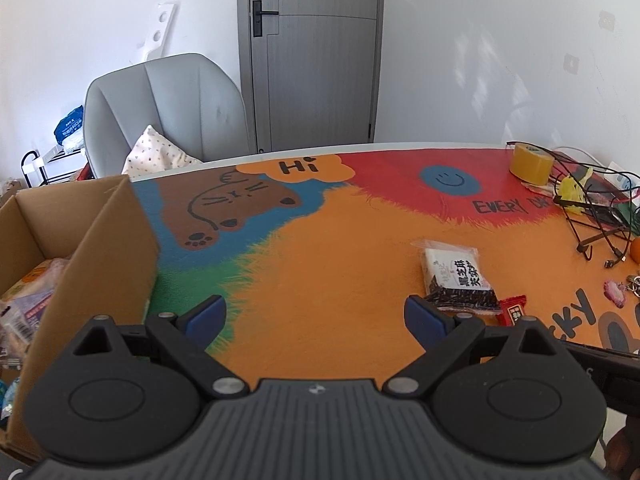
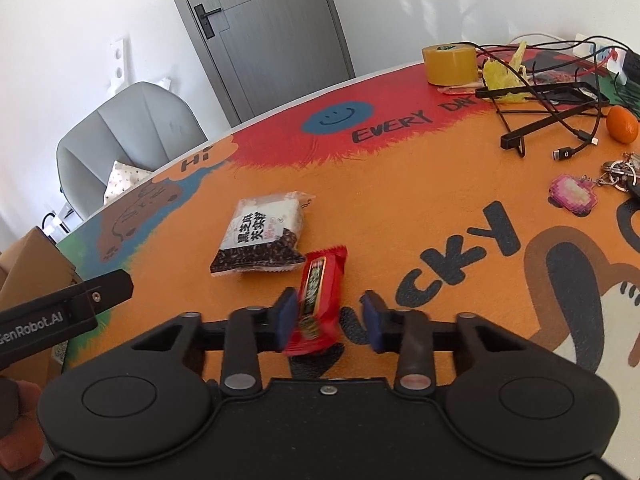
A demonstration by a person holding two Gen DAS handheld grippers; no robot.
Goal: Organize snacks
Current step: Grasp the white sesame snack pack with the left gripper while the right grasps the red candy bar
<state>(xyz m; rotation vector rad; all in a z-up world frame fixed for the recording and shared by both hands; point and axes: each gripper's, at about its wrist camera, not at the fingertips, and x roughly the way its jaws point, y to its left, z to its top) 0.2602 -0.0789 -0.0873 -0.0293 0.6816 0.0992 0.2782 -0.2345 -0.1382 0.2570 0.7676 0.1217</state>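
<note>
A red snack bar (image 2: 320, 300) lies on the colourful table mat (image 2: 400, 200) between the fingers of my right gripper (image 2: 328, 320). The gripper's left pad touches the wrapper, while a gap shows on the right side, so the gripper is open. A white and black sesame snack pack (image 2: 264, 236) lies just beyond the bar, also visible in the left wrist view (image 1: 456, 276) beside the red bar (image 1: 512, 310). My left gripper (image 1: 316, 318) hovers wide open over the mat with nothing in it. To its left stands a cardboard box (image 1: 100, 240) holding several snack packs (image 1: 28, 292).
A yellow tape roll (image 2: 450, 64), tangled black cables (image 2: 552, 100), a small orange fruit (image 2: 622, 124) and keys with a pink charm (image 2: 576, 196) crowd the mat's right side. A grey chair (image 1: 168, 112) and a grey door (image 1: 312, 60) stand behind the table.
</note>
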